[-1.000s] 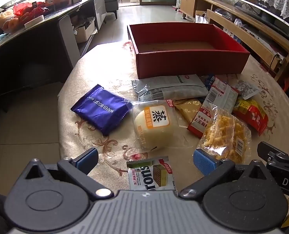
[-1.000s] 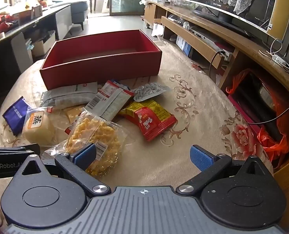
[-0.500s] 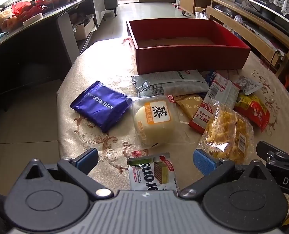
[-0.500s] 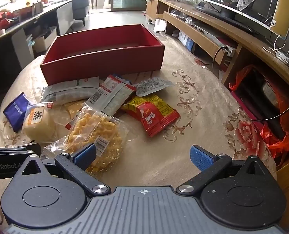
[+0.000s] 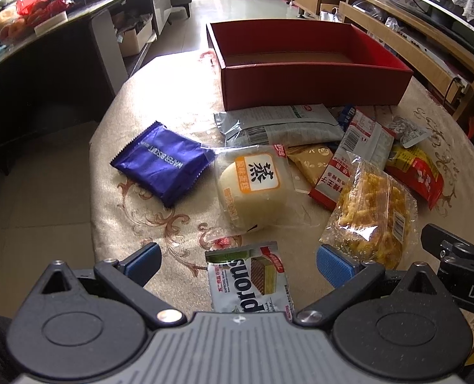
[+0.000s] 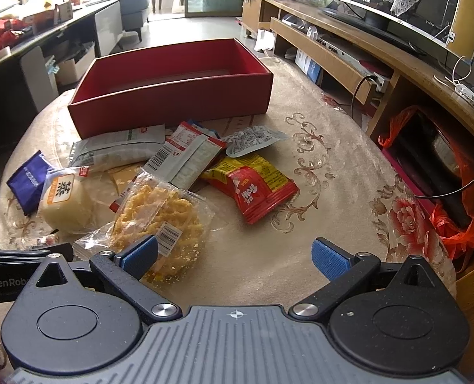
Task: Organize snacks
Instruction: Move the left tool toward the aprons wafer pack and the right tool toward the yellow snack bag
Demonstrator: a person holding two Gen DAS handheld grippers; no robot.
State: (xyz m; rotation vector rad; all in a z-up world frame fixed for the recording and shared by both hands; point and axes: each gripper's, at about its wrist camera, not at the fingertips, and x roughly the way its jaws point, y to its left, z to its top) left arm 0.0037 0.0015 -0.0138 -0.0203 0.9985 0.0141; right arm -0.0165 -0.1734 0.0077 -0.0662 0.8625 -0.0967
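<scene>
Left wrist: wafer packet [image 5: 251,280] lies between the gaping left claw [image 5: 238,264].

hand-held gripper [image 5: 237,264]: left one, wide open, nothing in it, hanging over the near table [image 5: 160,224] edge
wafer pack [image 5: 251,283]: flat on the table right between the fingers
bun [image 5: 253,185]: just past it, touching the blue biscuit pack [image 5: 163,163]
yellow snack bag [image 5: 373,216]: by the right finger
red box [image 5: 307,86]: far side, open
</scene>
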